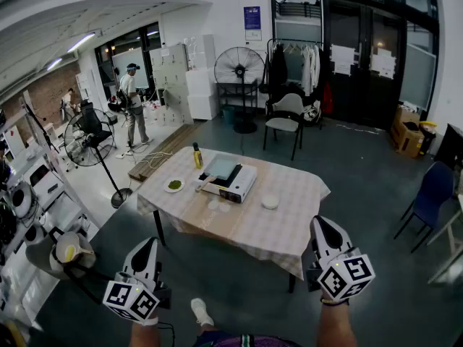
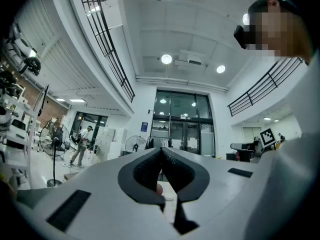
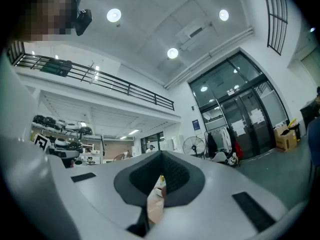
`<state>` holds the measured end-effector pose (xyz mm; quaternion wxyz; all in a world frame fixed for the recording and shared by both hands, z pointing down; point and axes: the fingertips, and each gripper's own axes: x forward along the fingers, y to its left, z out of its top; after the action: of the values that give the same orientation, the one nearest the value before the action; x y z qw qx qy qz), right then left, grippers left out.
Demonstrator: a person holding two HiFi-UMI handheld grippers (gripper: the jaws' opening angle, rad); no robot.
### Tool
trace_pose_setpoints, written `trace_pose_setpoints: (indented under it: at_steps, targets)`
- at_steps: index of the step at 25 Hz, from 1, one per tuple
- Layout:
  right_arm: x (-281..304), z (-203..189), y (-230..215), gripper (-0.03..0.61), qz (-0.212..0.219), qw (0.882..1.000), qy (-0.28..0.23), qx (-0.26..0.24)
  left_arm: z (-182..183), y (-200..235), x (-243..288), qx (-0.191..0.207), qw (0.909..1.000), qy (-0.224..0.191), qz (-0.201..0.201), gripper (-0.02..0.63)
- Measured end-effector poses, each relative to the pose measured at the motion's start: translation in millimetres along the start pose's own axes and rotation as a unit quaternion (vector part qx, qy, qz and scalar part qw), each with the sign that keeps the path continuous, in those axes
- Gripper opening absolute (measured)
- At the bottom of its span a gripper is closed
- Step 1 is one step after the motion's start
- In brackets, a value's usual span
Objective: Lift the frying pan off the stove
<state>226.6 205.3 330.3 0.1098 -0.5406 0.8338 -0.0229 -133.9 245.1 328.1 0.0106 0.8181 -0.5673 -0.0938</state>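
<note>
In the head view a grey square frying pan [image 1: 221, 167] rests on a white portable stove [image 1: 239, 186] in the middle of a table with a checked cloth [image 1: 289, 226]. The pan's pale handle [image 1: 204, 185] points to the front left. Both grippers are held low, well short of the table and pointing toward it. My left gripper [image 1: 150, 244] is shut and empty, its jaws meeting at the tip [image 2: 161, 151]. My right gripper [image 1: 322, 224] is likewise shut with nothing in it [image 3: 161, 156].
On the table also stand a dark bottle with a yellow cap [image 1: 196, 156], a plate with something green [image 1: 174, 185] and a small white bowl [image 1: 270, 202]. A grey chair [image 1: 286, 121] stands behind, a blue chair [image 1: 432, 194] at right, a floor fan [image 1: 90, 137] at left. A person [image 1: 132, 107] stands far back.
</note>
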Motion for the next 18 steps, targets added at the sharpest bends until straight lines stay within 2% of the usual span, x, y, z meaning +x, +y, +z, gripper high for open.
trace_pose_setpoints:
  at_steps: [13,18]
  targets:
    - [-3.2,2.4,9.4,0.005,-0.006,1.000,-0.002,-0.005,-2.1,-0.7,-1.1,-0.004,1.0000,0.003,-0.003,0.023]
    - [-9.1,2.2,7.0,0.005,-0.016,1.000,-0.003,0.018,-5.2,-2.7,-2.8,0.000,1.0000,0.004,-0.006,0.023]
